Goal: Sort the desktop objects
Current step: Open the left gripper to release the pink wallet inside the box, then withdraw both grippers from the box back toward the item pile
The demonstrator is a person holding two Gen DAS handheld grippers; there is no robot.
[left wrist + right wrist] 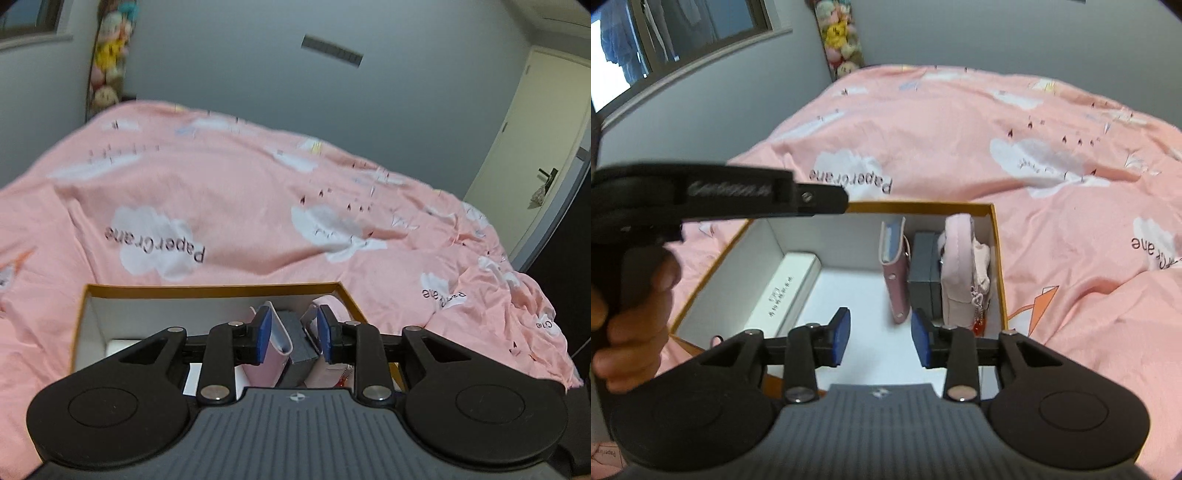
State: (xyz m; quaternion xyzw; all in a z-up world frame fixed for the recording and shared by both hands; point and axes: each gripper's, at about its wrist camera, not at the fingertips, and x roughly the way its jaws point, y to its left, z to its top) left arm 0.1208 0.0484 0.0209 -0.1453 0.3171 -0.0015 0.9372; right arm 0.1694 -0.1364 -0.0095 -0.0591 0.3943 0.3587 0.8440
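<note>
Four things are already stowed in the orange-rimmed box (pixel 995 236) on the bed: a white case (pixel 786 288), pink notebook (pixel 895 280), grey box (pixel 925 273), pink pouch (pixel 956 269). Both the left tool (pixel 293 334) and right tool (pixel 881 338) are released, nothing held; sorting seems nearly done.

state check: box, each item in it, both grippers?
box: open, no lid, on the pink bedspread
white case: flat, by left wall
pink notebook: on edge, shut
grey box: upright, between notebook and pouch
pink pouch: upright, by right wall
left gripper: open, empty
right gripper: open, empty
</note>
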